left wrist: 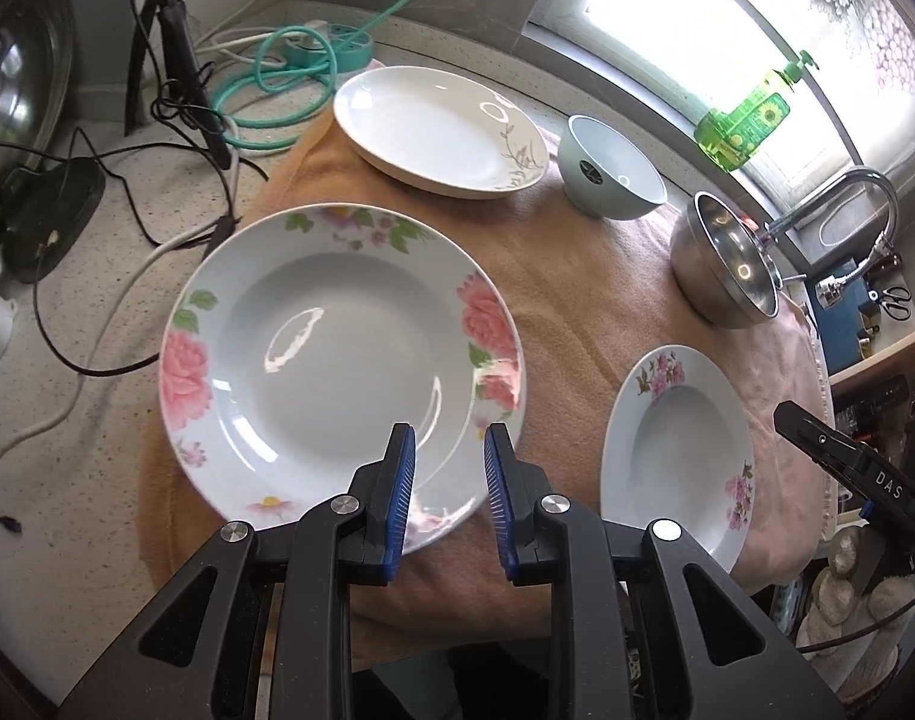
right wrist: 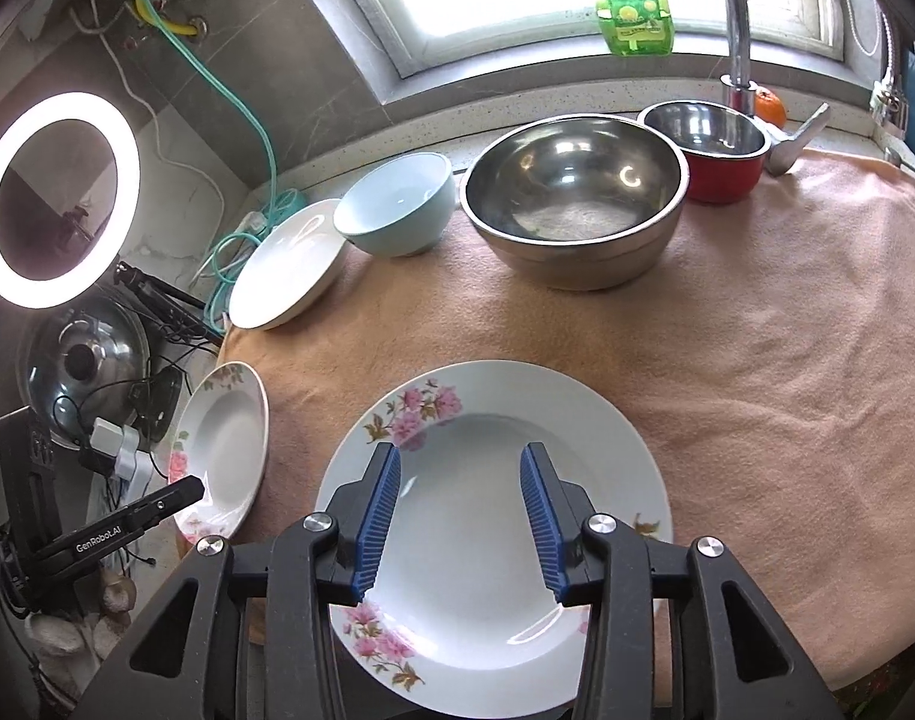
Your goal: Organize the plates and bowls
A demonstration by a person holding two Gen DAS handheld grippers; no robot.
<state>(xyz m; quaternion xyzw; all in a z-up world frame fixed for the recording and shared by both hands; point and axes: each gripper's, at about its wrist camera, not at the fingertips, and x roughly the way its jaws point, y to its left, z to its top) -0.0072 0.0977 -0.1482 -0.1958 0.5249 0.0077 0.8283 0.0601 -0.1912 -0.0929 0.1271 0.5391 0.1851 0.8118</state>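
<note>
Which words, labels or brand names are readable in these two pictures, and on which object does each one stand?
"DAS": white letters on the right gripper, seen from the left wrist view.
"GenRobot.AI": white letters on the left gripper, seen from the right wrist view.
Label of the green bottle with sunflowers: print too small and blurred to read.

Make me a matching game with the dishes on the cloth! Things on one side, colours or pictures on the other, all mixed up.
Things:
1. small pot
2. deep ceramic bowl
3. big bowl
4. plate under the right gripper

Looks:
A. shiny bare metal
B. red outside
C. pale blue
D. white with pink flowers

Pairs: 1-B, 2-C, 3-A, 4-D
</note>
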